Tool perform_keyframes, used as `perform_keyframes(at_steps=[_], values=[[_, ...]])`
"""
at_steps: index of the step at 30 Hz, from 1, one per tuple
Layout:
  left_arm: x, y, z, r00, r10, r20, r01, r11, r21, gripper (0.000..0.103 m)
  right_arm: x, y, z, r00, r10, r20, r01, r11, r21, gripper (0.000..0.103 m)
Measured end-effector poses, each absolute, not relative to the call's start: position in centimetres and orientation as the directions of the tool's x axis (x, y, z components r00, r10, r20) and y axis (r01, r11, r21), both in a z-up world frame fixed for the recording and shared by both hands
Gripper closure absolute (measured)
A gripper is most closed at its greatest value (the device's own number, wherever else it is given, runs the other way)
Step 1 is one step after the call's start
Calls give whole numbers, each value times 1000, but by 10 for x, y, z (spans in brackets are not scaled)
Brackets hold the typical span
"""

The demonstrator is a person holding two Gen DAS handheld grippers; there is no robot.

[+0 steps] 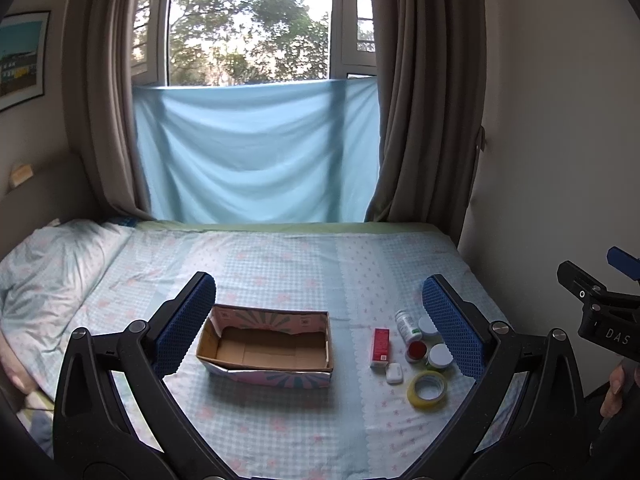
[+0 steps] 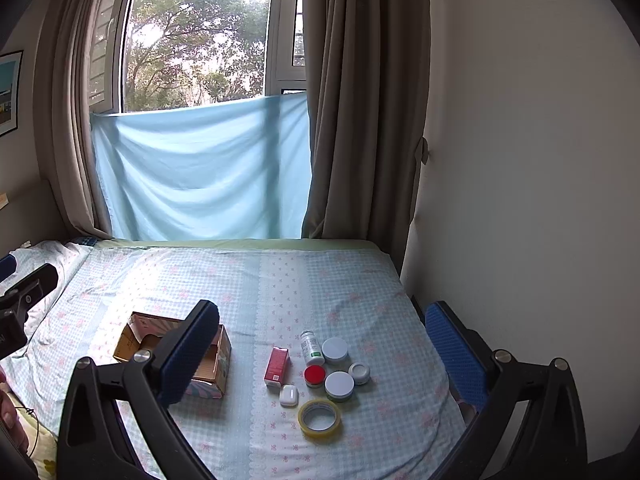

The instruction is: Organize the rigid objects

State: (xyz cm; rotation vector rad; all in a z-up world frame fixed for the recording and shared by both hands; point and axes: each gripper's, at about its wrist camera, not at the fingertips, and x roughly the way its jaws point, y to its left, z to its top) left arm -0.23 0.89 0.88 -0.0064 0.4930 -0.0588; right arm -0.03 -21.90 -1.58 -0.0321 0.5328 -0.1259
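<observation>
On bed (image 2: 360,300): 1 open cardboard box (image 1: 266,346), empty; beside it 1 red carton (image 2: 277,365), 1 bottle (image 2: 311,347), 4 jars (image 2: 339,385), 1 white case (image 2: 289,395), 1 tape roll (image 2: 319,418). Left gripper (image 1: 320,320) and right gripper (image 2: 328,344): jaws spread wide, holding nothing.

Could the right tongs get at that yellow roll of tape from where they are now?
Probably yes. The right tongs are wide open and empty, and the tape roll lies flat at the near edge of the cluster with bare bedsheet in front of it, so nothing blocks the way.

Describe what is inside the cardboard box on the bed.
The box shows only its bare cardboard floor; nothing lies in it. Its near wall hides a strip of the floor.
</observation>
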Motion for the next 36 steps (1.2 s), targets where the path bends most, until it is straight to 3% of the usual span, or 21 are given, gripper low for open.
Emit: perform_keyframes(at_steps=[15, 25, 36], values=[[64, 12, -15, 789, -151, -595, 153, 987, -47, 0, 16, -229, -34, 779, -211, -590, 221, 974, -57, 0], [151, -39, -104, 620, -218, -754, 203, 972, -115, 0, 52, -276, -103, 652, -225, -724, 278, 959, -49, 0], [261, -121, -232, 398, -145, -906, 227, 972, -56, 1, 147, -313, -239, 473, -92, -876, 214, 977, 12, 0]])
